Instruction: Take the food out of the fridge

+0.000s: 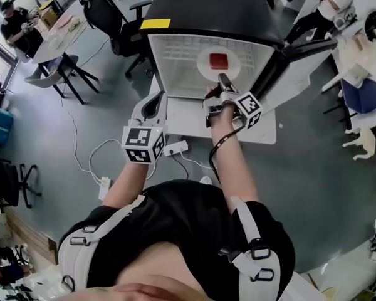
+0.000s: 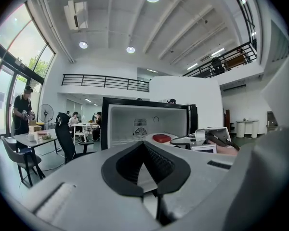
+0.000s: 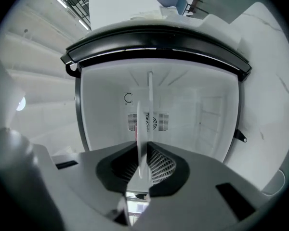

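The right gripper (image 1: 222,80) is clamped on the near rim of the round white plate (image 1: 203,69). The plate carries a red block of food (image 1: 219,60) and lies just ahead of it inside the open black mini fridge (image 1: 175,55). I'd draw the plate straight back and keep it level, so the food can't slide. The left gripper (image 1: 151,104) hangs beside it, pinched shut on nothing.

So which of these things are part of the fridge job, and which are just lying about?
Part of the job:
- the open fridge
- the white plate
- the red food on it
- the right hand-held gripper, clamped on the plate's rim

Just lying about:
- the black office chair
- the power strip on the floor
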Action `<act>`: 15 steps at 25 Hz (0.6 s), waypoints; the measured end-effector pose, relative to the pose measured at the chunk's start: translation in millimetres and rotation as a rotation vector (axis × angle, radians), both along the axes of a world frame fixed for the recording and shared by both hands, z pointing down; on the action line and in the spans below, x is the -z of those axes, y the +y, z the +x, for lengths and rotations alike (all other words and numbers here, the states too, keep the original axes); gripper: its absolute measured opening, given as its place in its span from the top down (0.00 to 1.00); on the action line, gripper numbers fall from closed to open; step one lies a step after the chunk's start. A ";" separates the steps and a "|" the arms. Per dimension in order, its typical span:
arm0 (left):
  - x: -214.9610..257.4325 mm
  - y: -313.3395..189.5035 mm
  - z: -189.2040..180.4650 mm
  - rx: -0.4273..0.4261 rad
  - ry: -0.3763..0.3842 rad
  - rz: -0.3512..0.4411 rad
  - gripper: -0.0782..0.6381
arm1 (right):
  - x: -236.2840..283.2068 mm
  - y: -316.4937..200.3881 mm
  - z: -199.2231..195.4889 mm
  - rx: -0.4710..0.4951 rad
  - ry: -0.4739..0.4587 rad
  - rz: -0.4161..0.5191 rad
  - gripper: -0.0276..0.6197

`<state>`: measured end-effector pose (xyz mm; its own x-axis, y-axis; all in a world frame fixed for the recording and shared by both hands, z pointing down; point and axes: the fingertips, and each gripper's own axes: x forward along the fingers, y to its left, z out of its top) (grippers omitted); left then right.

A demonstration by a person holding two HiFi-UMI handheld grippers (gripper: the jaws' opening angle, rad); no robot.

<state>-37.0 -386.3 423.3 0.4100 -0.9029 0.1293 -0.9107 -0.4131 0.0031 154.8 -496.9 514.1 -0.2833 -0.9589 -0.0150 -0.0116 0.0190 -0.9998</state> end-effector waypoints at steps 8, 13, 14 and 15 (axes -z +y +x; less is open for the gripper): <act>-7.9 3.2 16.0 -0.053 0.032 -0.021 0.89 | 18.0 51.7 8.5 0.021 0.023 0.047 0.89; -9.3 6.3 29.8 -0.102 0.053 -0.025 0.89 | 18.5 91.7 16.8 0.013 0.034 0.043 0.89; -10.2 7.2 33.2 -0.112 0.054 -0.026 0.89 | 17.0 98.9 20.1 0.004 0.034 0.035 0.89; -11.3 8.1 36.3 -0.121 0.054 -0.027 0.89 | 15.8 105.1 23.5 -0.004 0.034 0.029 0.89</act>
